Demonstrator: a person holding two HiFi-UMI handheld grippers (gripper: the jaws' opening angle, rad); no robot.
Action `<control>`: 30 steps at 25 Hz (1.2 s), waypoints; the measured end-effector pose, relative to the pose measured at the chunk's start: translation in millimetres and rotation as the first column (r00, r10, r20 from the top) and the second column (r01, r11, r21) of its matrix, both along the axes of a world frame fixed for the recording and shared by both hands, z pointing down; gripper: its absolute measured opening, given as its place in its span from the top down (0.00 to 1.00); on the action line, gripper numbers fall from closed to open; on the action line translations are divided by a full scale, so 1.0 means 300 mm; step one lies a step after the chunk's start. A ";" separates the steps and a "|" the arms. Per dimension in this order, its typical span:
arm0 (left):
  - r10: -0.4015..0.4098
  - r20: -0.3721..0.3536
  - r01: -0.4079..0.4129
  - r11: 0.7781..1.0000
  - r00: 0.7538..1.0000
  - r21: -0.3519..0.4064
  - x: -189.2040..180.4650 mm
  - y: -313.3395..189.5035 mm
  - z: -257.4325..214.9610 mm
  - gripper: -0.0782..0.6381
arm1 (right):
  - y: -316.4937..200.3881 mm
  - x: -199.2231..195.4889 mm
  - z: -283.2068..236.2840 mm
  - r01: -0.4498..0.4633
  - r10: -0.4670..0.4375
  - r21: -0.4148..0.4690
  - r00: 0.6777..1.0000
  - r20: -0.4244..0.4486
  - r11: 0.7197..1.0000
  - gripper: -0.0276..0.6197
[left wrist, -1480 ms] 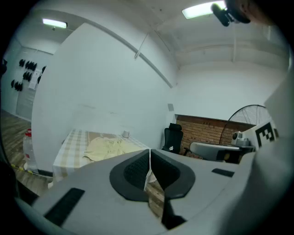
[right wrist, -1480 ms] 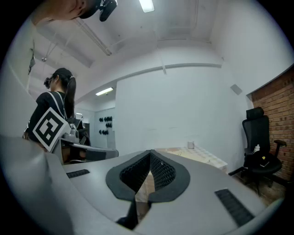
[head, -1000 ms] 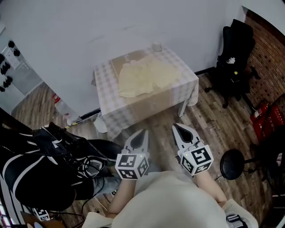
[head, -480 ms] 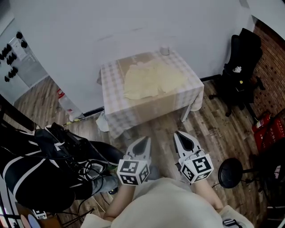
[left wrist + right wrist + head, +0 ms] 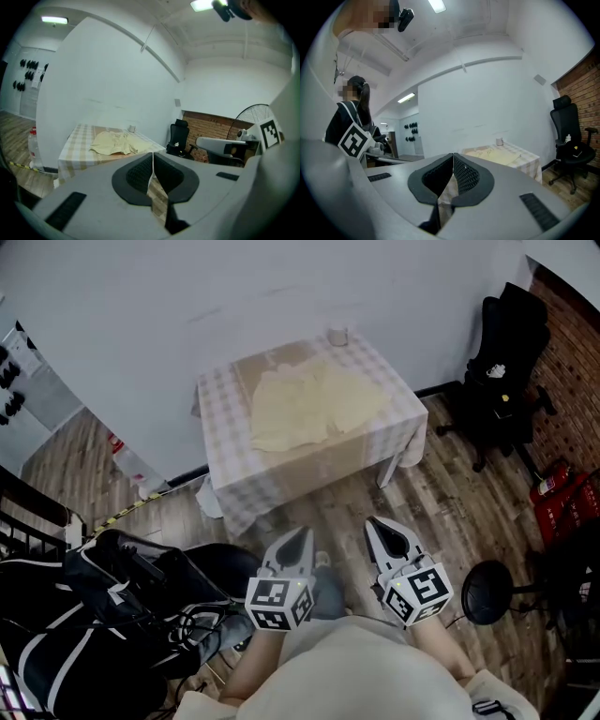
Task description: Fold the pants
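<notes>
Pale yellow pants (image 5: 314, 406) lie spread out and crumpled on a small table with a checked cloth (image 5: 223, 437) against the white wall. They also show in the left gripper view as pants (image 5: 115, 142) and in the right gripper view as pants (image 5: 494, 155). My left gripper (image 5: 299, 534) and right gripper (image 5: 380, 525) hover side by side over the wooden floor, well short of the table. Both point toward the table, and both are shut with nothing between their pads.
A small cup (image 5: 337, 336) stands at the table's far edge. A black office chair (image 5: 497, 371) sits at the right, a round black stool (image 5: 487, 589) nearer me. A dark bag with cables (image 5: 103, 615) lies left. A water bottle (image 5: 127, 460) stands by the wall.
The view has swung slightly, so the table sits a little further left and higher than half a second ago. Both grippers hold nearly the same spot in view, still shut.
</notes>
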State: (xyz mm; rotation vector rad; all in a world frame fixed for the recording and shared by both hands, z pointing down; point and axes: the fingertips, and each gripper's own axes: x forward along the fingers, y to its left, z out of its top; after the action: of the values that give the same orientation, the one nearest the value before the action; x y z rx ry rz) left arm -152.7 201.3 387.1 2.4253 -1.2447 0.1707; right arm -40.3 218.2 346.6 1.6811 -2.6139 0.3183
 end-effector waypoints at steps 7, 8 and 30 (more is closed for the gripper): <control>0.016 -0.020 -0.017 1.000 1.000 -0.003 0.054 -0.230 -0.009 0.88 | -0.200 0.063 -0.011 -0.026 0.026 -0.007 1.000 -0.013 1.000 0.95; 0.012 -0.023 -0.013 1.000 1.000 -0.002 0.056 -0.266 -0.011 0.88 | -0.234 0.067 -0.014 -0.025 0.025 -0.009 1.000 -0.018 1.000 0.95; -0.128 0.000 0.128 0.990 0.992 -0.064 -0.142 -0.917 0.156 0.88 | -0.873 -0.055 0.074 0.042 -0.045 -0.050 0.998 -0.050 0.998 0.95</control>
State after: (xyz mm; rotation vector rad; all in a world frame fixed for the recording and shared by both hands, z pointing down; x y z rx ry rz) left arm -195.3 -73.9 433.8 2.2825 -1.3669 0.1664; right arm -56.8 -43.8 368.8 1.5934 -2.5802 0.3312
